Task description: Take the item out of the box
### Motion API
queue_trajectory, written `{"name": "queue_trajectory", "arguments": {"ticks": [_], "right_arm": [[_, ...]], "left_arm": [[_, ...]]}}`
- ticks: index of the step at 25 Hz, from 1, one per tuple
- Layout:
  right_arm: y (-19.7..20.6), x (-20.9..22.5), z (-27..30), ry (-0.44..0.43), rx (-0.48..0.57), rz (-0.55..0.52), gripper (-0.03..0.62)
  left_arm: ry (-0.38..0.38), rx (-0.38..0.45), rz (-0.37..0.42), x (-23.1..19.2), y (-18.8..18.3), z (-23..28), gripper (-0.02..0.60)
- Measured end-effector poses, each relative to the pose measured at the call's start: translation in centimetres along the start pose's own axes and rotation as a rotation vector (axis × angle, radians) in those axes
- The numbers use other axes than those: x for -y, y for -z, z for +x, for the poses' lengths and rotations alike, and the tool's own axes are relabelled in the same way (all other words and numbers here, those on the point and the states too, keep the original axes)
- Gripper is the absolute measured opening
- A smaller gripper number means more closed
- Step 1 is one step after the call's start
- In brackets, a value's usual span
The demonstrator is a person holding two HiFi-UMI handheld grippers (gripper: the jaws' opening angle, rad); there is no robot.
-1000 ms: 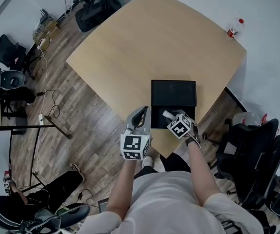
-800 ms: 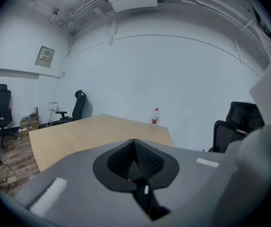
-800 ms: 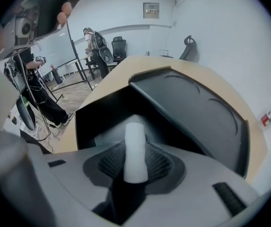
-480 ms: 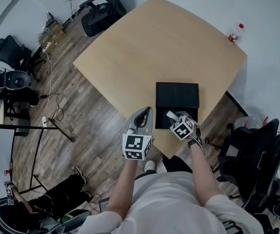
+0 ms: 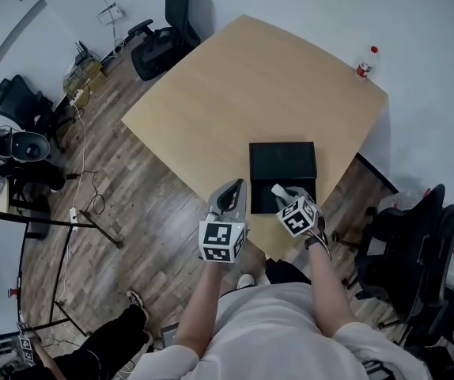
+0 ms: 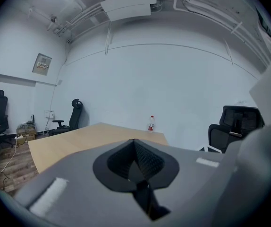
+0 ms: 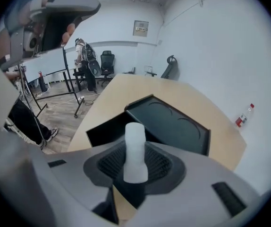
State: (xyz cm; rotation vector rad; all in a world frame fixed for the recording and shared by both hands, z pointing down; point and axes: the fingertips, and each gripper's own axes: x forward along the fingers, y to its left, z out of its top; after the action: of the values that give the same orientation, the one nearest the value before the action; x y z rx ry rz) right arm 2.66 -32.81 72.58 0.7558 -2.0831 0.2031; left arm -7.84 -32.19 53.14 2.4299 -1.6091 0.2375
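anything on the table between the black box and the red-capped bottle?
Nothing: only light-wood tabletop between the open black box and the clear red-capped plastic bottle, as the head view shows.

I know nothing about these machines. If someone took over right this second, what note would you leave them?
Left tongs: shut, empty, held left of the box.
Right tongs: have just been closing, and grip the white tube upright.
Things: the black box lies open at the table's near corner, and the white tube is held over its open half.
Done: white tube gripped.
Left: carry it clear of the box, probably onto the table.
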Motion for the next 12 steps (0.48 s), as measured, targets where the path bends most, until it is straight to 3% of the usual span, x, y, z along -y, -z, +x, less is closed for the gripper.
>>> {"name": "queue_trajectory", "arguments": {"ticks": [6, 12], "right_arm": [[-0.9, 0.5, -2.2, 0.033, 0.046, 0.073, 0.129], [-1.8, 2.1, -4.8, 0.134, 0.11, 0.122, 0.129]], "left_arm": [[0.03, 0.019, 0.003, 0.8, -0.9, -0.7, 0.006], [0.05, 0.066, 0.012, 2.0, -2.3, -1.5, 0.006]]}}
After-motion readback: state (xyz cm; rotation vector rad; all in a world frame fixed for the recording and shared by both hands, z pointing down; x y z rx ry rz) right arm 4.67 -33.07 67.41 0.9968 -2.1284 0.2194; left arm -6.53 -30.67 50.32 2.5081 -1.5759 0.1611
